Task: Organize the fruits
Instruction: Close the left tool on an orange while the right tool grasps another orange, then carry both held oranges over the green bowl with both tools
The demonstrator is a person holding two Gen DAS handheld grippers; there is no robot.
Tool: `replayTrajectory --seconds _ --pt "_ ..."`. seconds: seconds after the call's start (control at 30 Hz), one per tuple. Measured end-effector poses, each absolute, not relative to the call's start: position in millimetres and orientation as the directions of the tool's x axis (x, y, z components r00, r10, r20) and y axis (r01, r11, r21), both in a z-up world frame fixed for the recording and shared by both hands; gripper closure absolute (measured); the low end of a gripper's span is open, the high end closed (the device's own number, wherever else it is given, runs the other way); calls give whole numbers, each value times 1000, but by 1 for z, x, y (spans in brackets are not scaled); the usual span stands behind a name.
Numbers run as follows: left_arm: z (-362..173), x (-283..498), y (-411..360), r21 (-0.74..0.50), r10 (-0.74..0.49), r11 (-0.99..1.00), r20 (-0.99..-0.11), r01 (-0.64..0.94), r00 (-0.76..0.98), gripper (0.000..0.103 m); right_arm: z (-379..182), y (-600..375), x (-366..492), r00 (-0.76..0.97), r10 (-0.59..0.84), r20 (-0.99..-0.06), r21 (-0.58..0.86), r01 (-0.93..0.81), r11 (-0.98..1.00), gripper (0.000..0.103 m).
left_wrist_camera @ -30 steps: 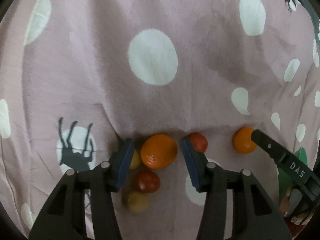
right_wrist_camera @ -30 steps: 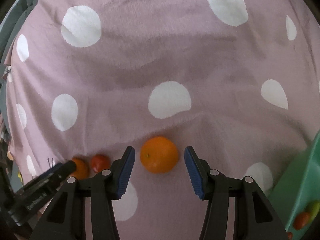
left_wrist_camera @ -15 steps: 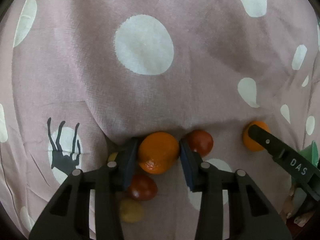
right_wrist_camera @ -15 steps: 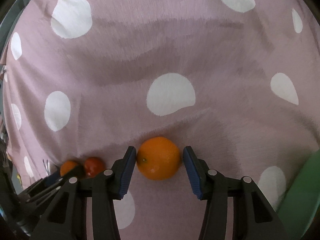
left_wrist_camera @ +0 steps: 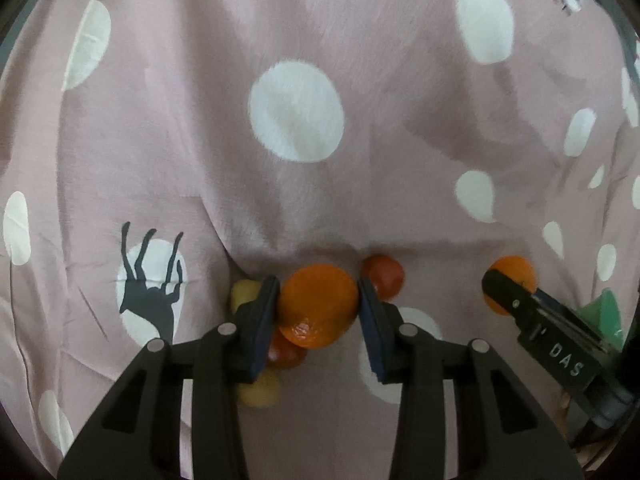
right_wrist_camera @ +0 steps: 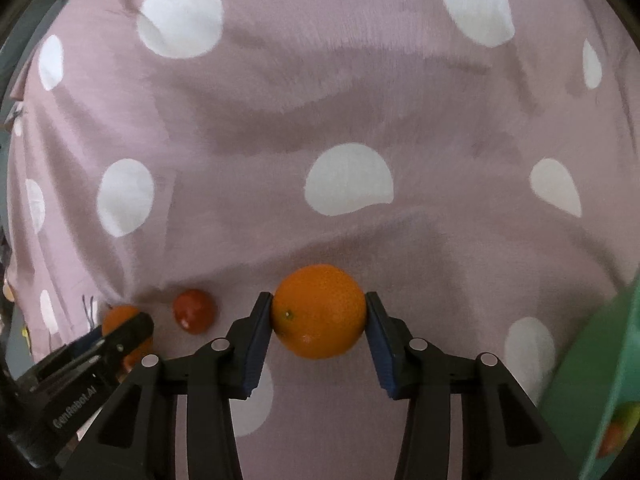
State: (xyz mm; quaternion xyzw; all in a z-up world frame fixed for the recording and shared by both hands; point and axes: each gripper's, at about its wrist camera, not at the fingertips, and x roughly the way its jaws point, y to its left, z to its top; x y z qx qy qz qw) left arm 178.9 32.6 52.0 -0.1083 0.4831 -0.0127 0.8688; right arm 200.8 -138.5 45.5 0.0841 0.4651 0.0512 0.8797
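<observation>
My left tool point(left_wrist_camera: 318, 308) is closing on a small orange point(left_wrist_camera: 318, 306) at six o'clock; my right tool point(right_wrist_camera: 319, 322) is closing, both pads touching a bigger orange point(right_wrist_camera: 319, 311) on the spotted cloth point(right_wrist_camera: 320, 120).

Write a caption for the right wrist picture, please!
Right gripper closing on an orange resting on the pink spotted cloth.

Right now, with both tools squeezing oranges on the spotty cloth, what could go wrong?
1. The left tool is closing on an orange packed against small red and yellow fruits; lifting may roll them away.
2. The right tool is closing on its round orange with only the pad tips, so it might slip out.
3. The soft wrinkled cloth could let loose fruit roll.
</observation>
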Motion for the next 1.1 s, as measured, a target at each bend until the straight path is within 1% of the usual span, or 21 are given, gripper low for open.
replayTrajectory --seconds 0.17,0.33,0.47,0.77,0.9,1.1 --pt "75 159 38 -217 -135 973 -810 -77 570 64 69 -141 185 599 186 -779 218 -21 976 56" --pt "97 132 39 -260 -168 963 -781 -68 602 64 87 -153 158 634 203 -746 245 -22 969 56" --pt "119 122 34 -255 -177 966 -763 -39 622 64 104 -168 144 650 225 -726 266 -36 963 56" --pt "141 107 25 -211 -146 977 -727 -16 671 64 116 -176 121 679 184 -710 235 -18 972 56" --pt "143 105 17 -227 -181 974 -711 21 679 64 124 -185 103 701 177 -691 231 -18 973 56" --pt "154 96 -5 -219 -216 972 -682 87 698 64 128 -201 81 724 142 -675 218 12 976 56"
